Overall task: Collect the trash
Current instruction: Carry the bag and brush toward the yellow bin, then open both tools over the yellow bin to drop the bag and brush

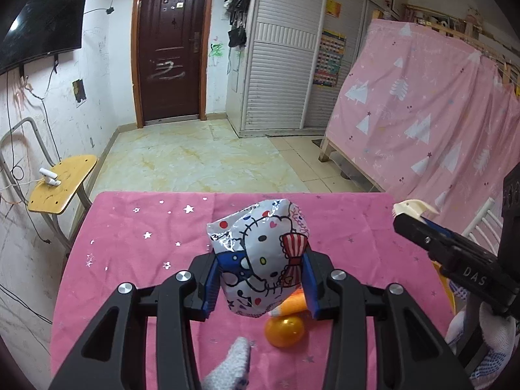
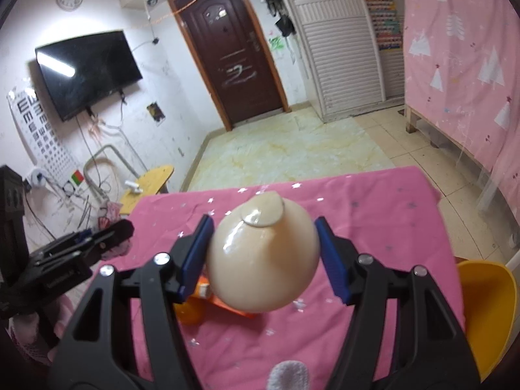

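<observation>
Table (image 1: 130, 227), draped in a pink cloth with silver stars, stood before a tiled floor (image 1: 182, 159); it carried the loose items and lay beneath both raised grippers. Yellow bin (image 2: 484, 308), open-topped, sat just beside the table's right edge in the right wrist view. Wooden chair (image 1: 61, 185), with a yellow seat, stood off the table's left side near the wall. Left gripper (image 1: 260, 279), black with blue pads, was clenched on a cartoon-printed snack bag (image 1: 260, 253); the bag bulged upward between the pads and was held above the cloth. Right gripper (image 2: 263, 260), of the same build, was grasping a cream round capsule (image 2: 263, 256), both pads pressed against its sides, the capsule lifted clear of the table and carrying a flat disc on its upper face. In the left wrist view the right gripper appeared at the right edge with a pale, ribbed piece showing at its tip. Orange wrapper (image 1: 292, 304) lay on the cloth under the held bag. Orange ball (image 1: 284, 331), glossy, rested on the cloth touching or just beside that wrapper. Gloved fingertip (image 1: 237, 357), in grey knit, showed at the lower edge.
</observation>
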`<act>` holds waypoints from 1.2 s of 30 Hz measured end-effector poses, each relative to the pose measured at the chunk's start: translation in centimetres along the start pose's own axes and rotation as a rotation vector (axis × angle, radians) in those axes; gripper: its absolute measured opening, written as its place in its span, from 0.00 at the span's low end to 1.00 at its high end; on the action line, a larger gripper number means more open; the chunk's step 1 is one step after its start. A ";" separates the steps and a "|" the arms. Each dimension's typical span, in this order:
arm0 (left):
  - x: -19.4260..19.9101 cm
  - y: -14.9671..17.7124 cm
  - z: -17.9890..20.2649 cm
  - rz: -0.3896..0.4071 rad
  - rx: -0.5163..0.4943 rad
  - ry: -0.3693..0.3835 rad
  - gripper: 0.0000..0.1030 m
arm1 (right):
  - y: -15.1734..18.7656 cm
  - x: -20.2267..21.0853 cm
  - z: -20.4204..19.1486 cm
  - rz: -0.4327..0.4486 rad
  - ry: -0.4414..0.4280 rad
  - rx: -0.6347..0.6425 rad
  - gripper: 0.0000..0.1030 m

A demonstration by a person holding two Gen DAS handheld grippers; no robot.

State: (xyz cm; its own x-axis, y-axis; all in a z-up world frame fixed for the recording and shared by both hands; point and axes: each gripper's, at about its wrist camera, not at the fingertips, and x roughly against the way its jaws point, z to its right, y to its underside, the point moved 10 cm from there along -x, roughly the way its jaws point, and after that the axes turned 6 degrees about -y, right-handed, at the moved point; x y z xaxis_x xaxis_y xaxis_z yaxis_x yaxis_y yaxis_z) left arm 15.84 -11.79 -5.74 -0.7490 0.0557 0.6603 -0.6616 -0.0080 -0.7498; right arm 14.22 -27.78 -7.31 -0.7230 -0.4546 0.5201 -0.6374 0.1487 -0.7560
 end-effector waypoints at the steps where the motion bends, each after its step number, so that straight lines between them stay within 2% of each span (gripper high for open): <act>1: 0.1 0.0 0.5 -0.001 -0.008 0.001 0.32 | -0.1 0.7 0.7 0.015 0.003 -0.012 0.60; 5: 0.5 0.2 2.8 -0.003 -0.043 0.005 0.32 | -0.3 3.1 3.4 0.065 0.006 -0.063 0.60; 14: 0.9 1.2 9.1 -0.013 -0.137 0.030 0.32 | 0.7 8.2 12.0 0.149 0.080 -0.194 0.60; 20: 1.1 2.0 13.1 -0.022 -0.193 0.056 0.32 | 1.9 10.8 17.2 0.187 0.178 -0.246 0.61; 29: 1.5 3.1 17.9 -0.035 -0.253 0.090 0.32 | 4.1 13.3 22.8 0.193 0.365 -0.220 0.61; 30: 1.6 3.3 18.5 -0.043 -0.258 0.100 0.32 | 4.3 13.3 23.5 0.187 0.384 -0.219 0.62; 31: 1.5 3.4 18.9 -0.050 -0.261 0.107 0.32 | 4.6 13.3 24.1 0.180 0.399 -0.220 0.70; 33: 1.5 3.7 20.0 -0.062 -0.269 0.124 0.32 | 5.1 13.4 25.4 0.184 0.420 -0.235 0.77; 36: 1.5 4.2 21.7 -0.076 -0.290 0.144 0.32 | 5.9 13.7 26.8 0.192 0.408 -0.278 0.78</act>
State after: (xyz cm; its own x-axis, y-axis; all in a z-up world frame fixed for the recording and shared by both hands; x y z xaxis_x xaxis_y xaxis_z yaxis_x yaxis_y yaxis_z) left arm 11.18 -33.46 -6.94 -0.6711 0.1857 0.7178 -0.6623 0.2850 -0.6929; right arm 7.71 -56.66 -15.26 -0.8434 -0.0261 0.5367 -0.4897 0.4484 -0.7478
